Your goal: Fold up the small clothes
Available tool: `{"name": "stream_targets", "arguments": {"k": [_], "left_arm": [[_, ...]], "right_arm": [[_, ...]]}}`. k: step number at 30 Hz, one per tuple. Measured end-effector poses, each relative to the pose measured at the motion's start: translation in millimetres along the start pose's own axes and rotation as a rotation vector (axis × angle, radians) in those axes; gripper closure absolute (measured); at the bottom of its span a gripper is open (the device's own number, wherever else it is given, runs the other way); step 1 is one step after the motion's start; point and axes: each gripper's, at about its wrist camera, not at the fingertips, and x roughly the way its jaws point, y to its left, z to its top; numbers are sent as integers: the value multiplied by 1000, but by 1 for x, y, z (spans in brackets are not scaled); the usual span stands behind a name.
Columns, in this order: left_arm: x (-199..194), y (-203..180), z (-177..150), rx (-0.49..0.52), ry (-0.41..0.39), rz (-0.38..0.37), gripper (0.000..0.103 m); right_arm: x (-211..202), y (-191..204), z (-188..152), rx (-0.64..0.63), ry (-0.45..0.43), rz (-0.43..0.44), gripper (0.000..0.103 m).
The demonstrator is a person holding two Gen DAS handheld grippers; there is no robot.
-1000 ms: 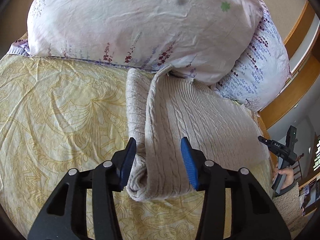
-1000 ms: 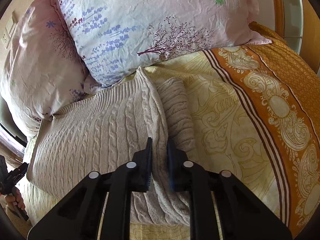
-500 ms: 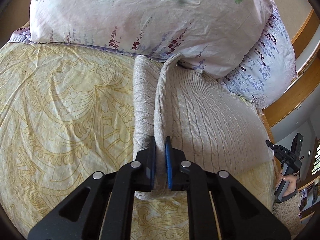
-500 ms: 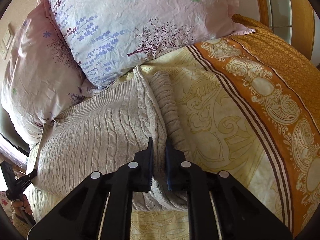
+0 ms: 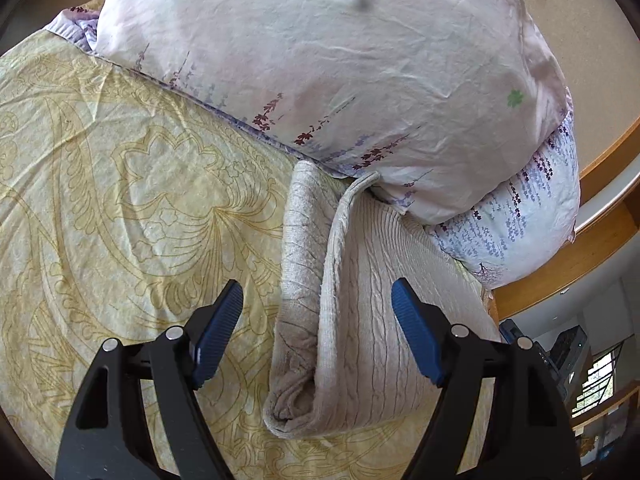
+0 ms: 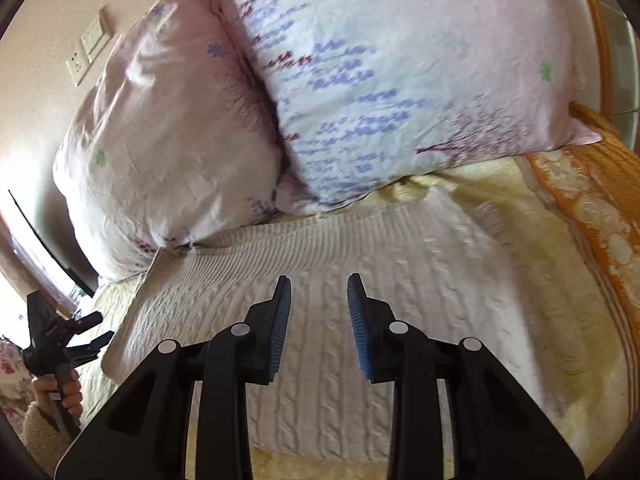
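Lying on the yellow patterned bedspread (image 5: 120, 200), the beige cable-knit sweater (image 5: 360, 300) reaches the floral pillows (image 5: 340, 72) at twelve o'clock. Only the left wrist view shows its folded edge standing up as a ridge, between the left gripper (image 5: 318, 312) jaws, which are spreading and clear of it. The right wrist view, blurred, shows the broad knit below the right gripper (image 6: 319, 308), jaws opening and pinching nothing, and a hand (image 6: 60, 390) at eight o'clock.

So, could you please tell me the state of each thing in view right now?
Cable-knit sweater: folded, flat on bedspread, far end against pillows.
Left gripper: jaws opening, astride sweater's folded edge, not pressing.
Right gripper: jaws opening, empty, above sweater.
Pillows: stacked, leaning.
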Motion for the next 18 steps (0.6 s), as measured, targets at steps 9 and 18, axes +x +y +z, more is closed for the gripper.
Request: {"name": "stream_targets", "arguments": {"k": [9, 18], "left_arm": [[15, -1, 3, -12, 31, -5, 27], [38, -9, 8, 32, 100, -65, 41]], "right_arm": [[57, 31, -14, -48, 142, -9, 65], [56, 44, -23, -127, 111, 40, 32]]}}
